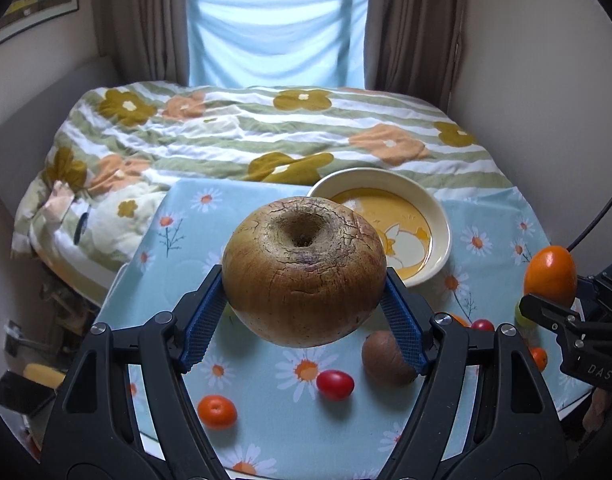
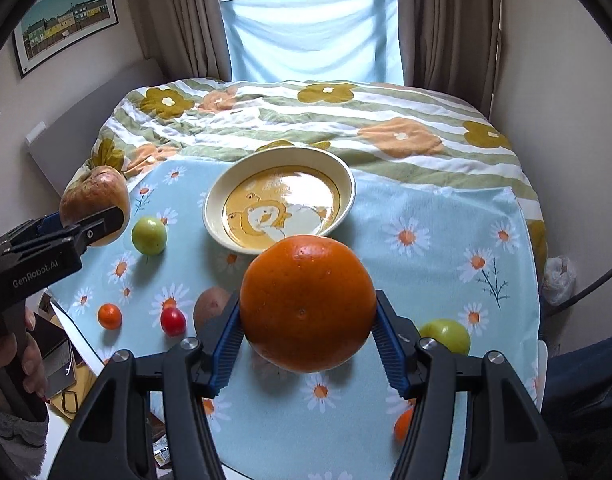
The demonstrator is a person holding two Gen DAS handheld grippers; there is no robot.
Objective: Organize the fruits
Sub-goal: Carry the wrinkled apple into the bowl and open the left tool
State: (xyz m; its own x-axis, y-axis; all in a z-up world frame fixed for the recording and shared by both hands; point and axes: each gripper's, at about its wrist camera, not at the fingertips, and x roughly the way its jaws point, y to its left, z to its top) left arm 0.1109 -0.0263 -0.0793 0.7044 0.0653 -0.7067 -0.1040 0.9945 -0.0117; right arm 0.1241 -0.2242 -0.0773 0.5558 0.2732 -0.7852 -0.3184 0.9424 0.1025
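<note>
Both grippers grasp fruit mid-frame above the tablecloth (image 2: pixel 446 216): left gripper (image 1: pixel 304 308) clamps the apple (image 1: pixel 304 268), right gripper (image 2: pixel 308 332) the orange (image 2: pixel 308 302). Best carry them level to the plate (image 2: pixel 348 184) at upper centre, lowering one first to avoid collision.

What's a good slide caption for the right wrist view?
Right hand-held gripper holds an orange above the daisy tablecloth, the empty bear plate ahead.
</note>
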